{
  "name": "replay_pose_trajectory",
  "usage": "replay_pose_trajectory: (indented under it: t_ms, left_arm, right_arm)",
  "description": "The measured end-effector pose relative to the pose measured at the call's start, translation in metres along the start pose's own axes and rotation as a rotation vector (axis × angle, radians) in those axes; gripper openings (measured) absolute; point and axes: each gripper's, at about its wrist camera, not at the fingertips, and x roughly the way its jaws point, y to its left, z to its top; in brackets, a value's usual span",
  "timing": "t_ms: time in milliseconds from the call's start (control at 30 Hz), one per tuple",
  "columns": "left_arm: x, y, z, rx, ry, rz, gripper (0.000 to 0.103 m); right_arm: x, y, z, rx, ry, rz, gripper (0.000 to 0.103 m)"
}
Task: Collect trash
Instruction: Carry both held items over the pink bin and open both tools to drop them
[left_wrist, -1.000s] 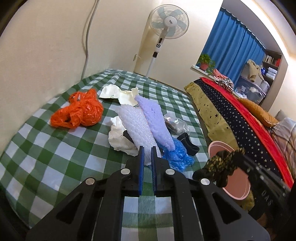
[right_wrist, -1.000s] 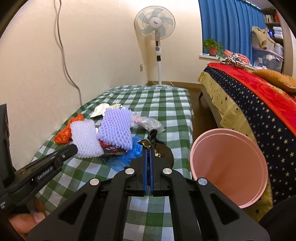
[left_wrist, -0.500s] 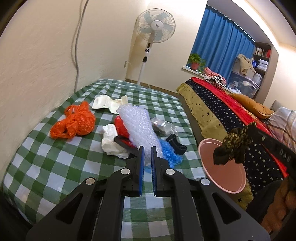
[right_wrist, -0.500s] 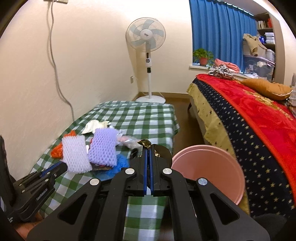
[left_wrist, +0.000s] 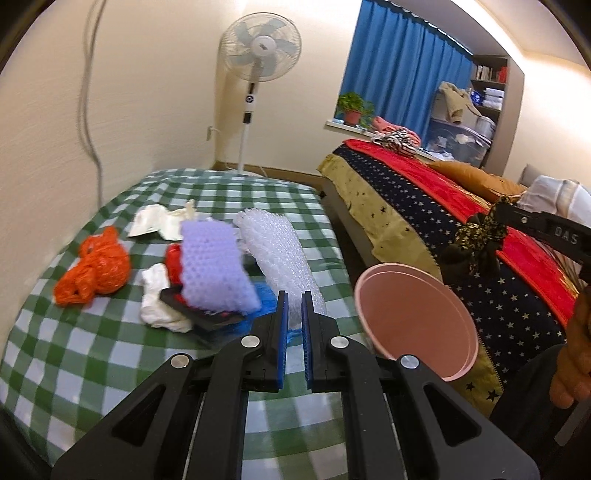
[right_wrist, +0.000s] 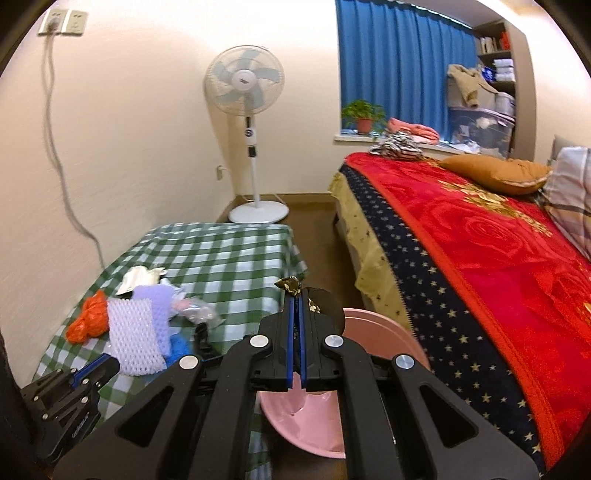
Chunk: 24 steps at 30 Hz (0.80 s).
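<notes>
Trash lies on the green checked table (left_wrist: 92, 354): an orange bag (left_wrist: 96, 267), purple foam net (left_wrist: 216, 266), white bubble wrap (left_wrist: 280, 254), white paper (left_wrist: 162, 302) and a red and black wrapper (left_wrist: 199, 314). My left gripper (left_wrist: 293, 299) is shut on the bubble wrap's near end. My right gripper (right_wrist: 296, 295) is shut on a black and gold wrapper (right_wrist: 291, 286), held above the pink bin (right_wrist: 310, 410). In the left wrist view the wrapper (left_wrist: 476, 236) hangs above and right of the bin (left_wrist: 413, 317).
A bed with a red and navy starred blanket (right_wrist: 480, 258) runs along the right. A standing fan (right_wrist: 245, 85) is at the far wall, with a blue curtain (right_wrist: 399, 62) and potted plant (right_wrist: 364, 114) behind. A cable (right_wrist: 55, 147) hangs down the left wall.
Both grippers have risen and pulled back from the table. The right gripper has carried the black and gold wrapper up and to the right, over the pink bin. The left stays shut.
</notes>
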Motion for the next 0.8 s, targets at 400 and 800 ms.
replay_pose_trajectory:
  t_ms: [400, 800]
  left_arm:
    - [0.036, -0.041, 0.006, 0.048, 0.031, -0.065, 0.007]
    - [0.073, -0.06, 0.005, 0.074, 0.067, -0.12, 0.007]
  right_arm:
    - [0.031, -0.031, -0.008, 0.042, 0.024, -0.086, 0.002]
    - [0.056, -0.048, -0.015, 0.104, 0.067, -0.121, 0.002]
